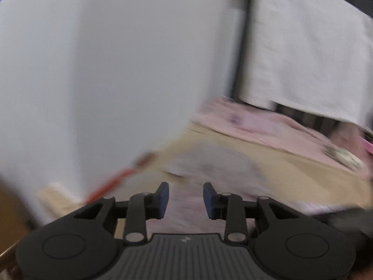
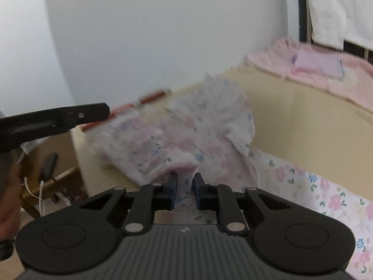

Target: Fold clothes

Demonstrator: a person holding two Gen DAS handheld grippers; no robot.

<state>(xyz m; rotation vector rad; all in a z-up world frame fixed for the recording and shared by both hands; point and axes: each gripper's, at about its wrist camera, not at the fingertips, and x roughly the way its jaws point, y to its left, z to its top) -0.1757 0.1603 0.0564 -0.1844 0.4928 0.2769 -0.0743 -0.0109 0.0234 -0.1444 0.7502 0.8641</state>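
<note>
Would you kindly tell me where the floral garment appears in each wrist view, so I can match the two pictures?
Left wrist: the floral garment lies blurred at lower centre, just beyond the open left gripper.
Right wrist: the floral garment is bunched at centre, its near edge between the right gripper fingers.
Shared landmark: the red stick along the wall, left of the garment.

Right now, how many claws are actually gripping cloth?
1. The right claw pinches a fold of the floral garment on the beige surface. The left claw is open, empty, above the cloth.
</note>
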